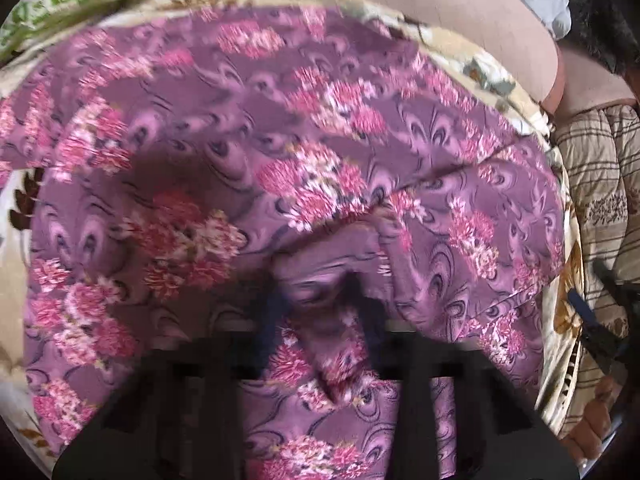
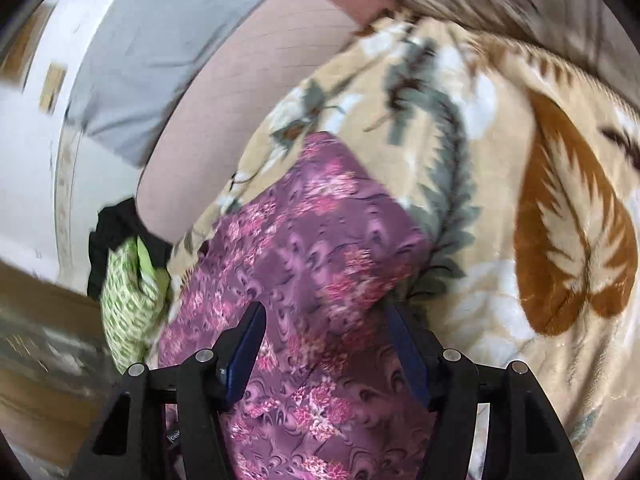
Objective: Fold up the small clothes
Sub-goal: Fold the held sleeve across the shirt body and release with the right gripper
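A purple garment with pink flowers (image 1: 256,152) lies spread on a beige leaf-print blanket (image 1: 472,52) and fills the left wrist view. My left gripper (image 1: 322,312) is blurred at the bottom of that view, shut on a bunched fold of the garment. In the right wrist view the same garment (image 2: 304,248) runs as a narrow strip up from the bottom. My right gripper (image 2: 326,344) stands open over its near end; the cloth passes between the blue pads (image 2: 246,344) and they do not press on it. The right gripper (image 1: 596,320) also shows at the left view's right edge.
A green-and-white patterned cloth (image 2: 128,308) and a black cloth (image 2: 116,232) lie at the blanket's left edge. A pink sheet (image 2: 248,88) covers the bed beyond. A striped quilt (image 1: 596,168) lies to the right. The blanket (image 2: 520,184) extends wide on the right.
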